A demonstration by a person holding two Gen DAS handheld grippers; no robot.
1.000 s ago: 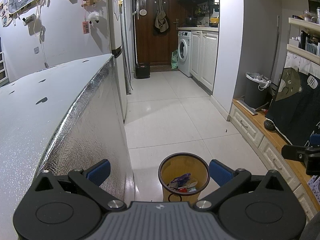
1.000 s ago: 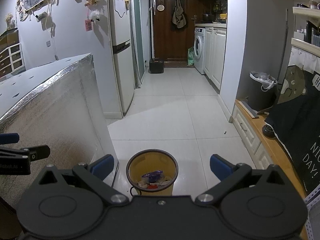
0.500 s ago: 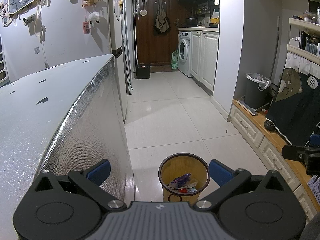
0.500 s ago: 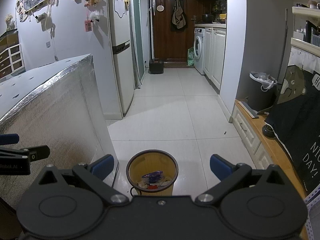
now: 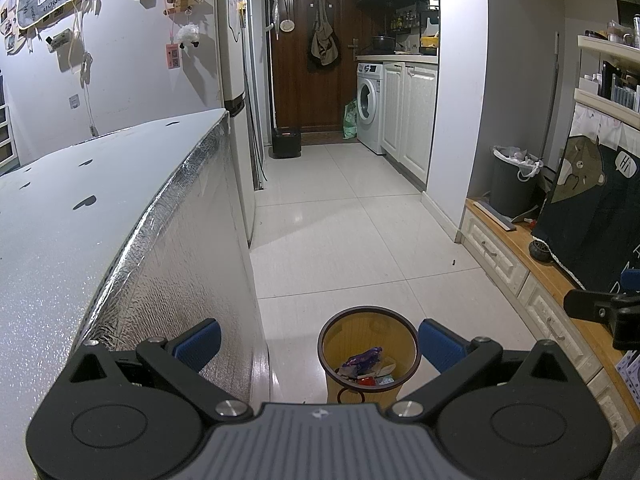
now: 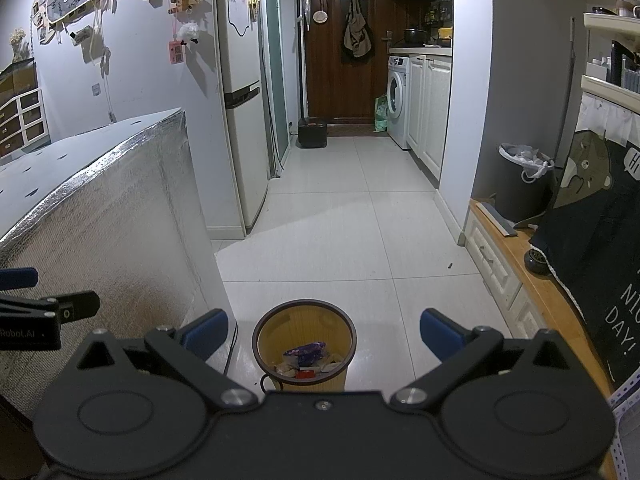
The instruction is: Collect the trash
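A small yellow waste bin (image 5: 368, 332) with a dark rim stands on the white floor tiles, holding a purple wrapper (image 5: 363, 357) and other scraps. It also shows in the right wrist view (image 6: 306, 334) with the wrapper (image 6: 307, 349). My left gripper (image 5: 318, 344) is open and empty, held above and just before the bin. My right gripper (image 6: 323, 332) is open and empty, also above the bin. Each gripper shows at the edge of the other's view.
A foil-covered table (image 5: 120, 216) runs along the left, its side close to the bin. A fridge (image 6: 240, 120) stands behind it. A low wooden cabinet (image 5: 532, 276) with a dark bear cloth (image 5: 592, 208) and a grey lined bin (image 5: 514, 184) is on the right.
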